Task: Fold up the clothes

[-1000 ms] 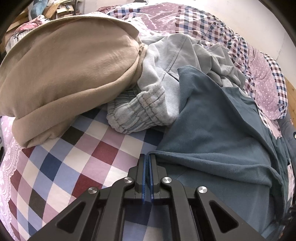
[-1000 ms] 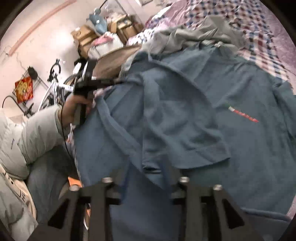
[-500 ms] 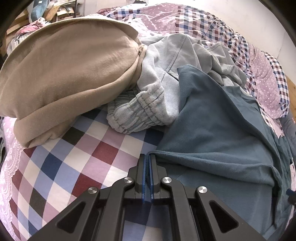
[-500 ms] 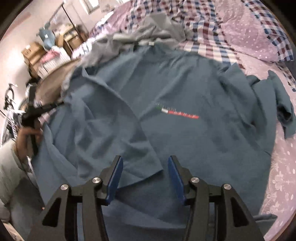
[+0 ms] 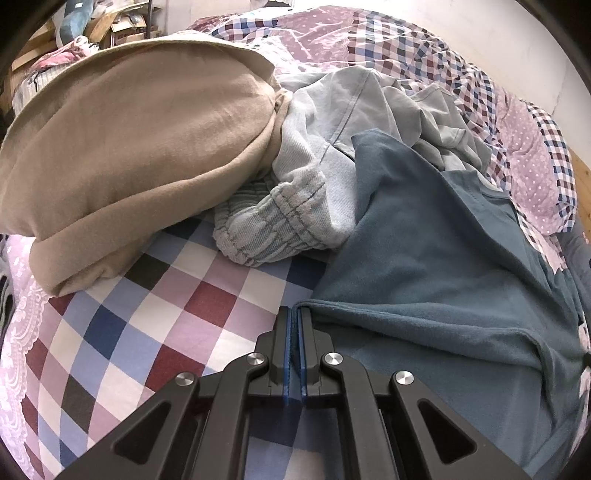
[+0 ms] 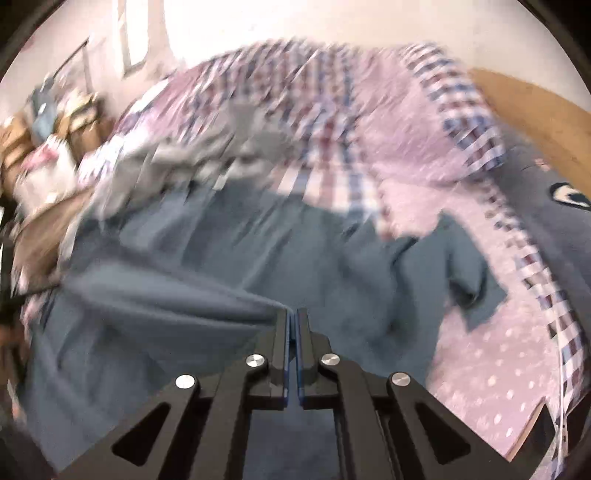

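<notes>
Two close wrist views, shared teal shirt (image 5: 424, 258)

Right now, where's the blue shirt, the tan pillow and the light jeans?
blue shirt (image 5: 436, 258), left wrist view, its flat middle.
tan pillow (image 5: 129, 147), left wrist view, its top.
light jeans (image 5: 273, 229), left wrist view, the gathered waistband.

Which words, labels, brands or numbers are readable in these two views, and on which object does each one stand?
None can be read.
Boxes behind the bed, left wrist view: marks too small to read.
Dark cloth at the right edge, right wrist view: a pale emblem, blurred, no letters legible.
Blue T-shirt: no print in view.
</notes>
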`<action>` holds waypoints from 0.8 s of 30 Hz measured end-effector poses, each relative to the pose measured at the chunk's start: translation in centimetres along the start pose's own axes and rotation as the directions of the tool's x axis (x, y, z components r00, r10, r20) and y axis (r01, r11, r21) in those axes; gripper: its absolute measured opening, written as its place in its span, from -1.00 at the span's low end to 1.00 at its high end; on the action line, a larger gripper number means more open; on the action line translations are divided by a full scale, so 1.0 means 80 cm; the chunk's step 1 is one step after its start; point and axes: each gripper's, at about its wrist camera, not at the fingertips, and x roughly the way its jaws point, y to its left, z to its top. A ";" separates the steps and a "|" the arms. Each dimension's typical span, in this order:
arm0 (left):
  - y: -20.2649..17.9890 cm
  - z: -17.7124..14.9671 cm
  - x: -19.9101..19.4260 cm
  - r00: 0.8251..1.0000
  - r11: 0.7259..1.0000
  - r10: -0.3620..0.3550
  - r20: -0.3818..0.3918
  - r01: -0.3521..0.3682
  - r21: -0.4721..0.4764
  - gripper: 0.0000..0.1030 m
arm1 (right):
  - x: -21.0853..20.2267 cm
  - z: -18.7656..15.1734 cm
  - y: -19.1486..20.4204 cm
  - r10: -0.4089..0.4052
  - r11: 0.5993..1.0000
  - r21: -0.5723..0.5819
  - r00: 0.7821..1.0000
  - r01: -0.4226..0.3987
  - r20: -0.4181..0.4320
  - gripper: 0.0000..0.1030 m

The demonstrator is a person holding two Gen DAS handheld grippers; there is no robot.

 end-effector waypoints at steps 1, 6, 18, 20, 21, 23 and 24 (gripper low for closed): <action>-0.001 0.000 0.000 1.000 1.000 -0.003 0.000 0.003 0.001 -0.95 | 0.005 0.008 0.001 -0.041 0.999 0.010 0.999 0.041 0.020 -0.98; -0.010 -0.001 -0.002 1.000 0.999 0.013 0.006 -0.013 0.044 -0.96 | 0.054 0.018 -0.009 -0.113 0.986 0.116 0.992 0.119 -0.057 -0.79; -0.011 -0.003 -0.002 1.000 0.998 0.018 0.005 -0.018 0.063 -0.95 | 0.071 -0.035 0.025 0.166 0.981 0.139 0.961 -0.137 -0.219 -0.12; -0.013 -0.003 -0.002 1.000 0.998 0.022 0.007 -0.022 0.064 -0.95 | 0.077 -0.041 0.034 0.148 0.986 0.117 0.957 -0.122 -0.249 -0.14; -0.014 -0.004 -0.003 1.000 0.998 0.023 0.007 -0.024 0.065 -0.95 | 0.080 -0.042 0.037 0.147 0.986 0.116 0.957 -0.121 -0.250 -0.16; -0.014 -0.004 -0.003 1.000 0.998 0.024 0.008 -0.024 0.066 -0.95 | 0.086 -0.042 0.046 0.136 0.989 0.094 0.960 -0.116 -0.243 -0.59; -0.013 -0.004 -0.003 1.000 0.997 0.024 0.008 -0.025 0.066 -0.95 | 0.086 -0.041 0.050 0.125 0.991 0.079 0.964 -0.110 -0.235 -0.82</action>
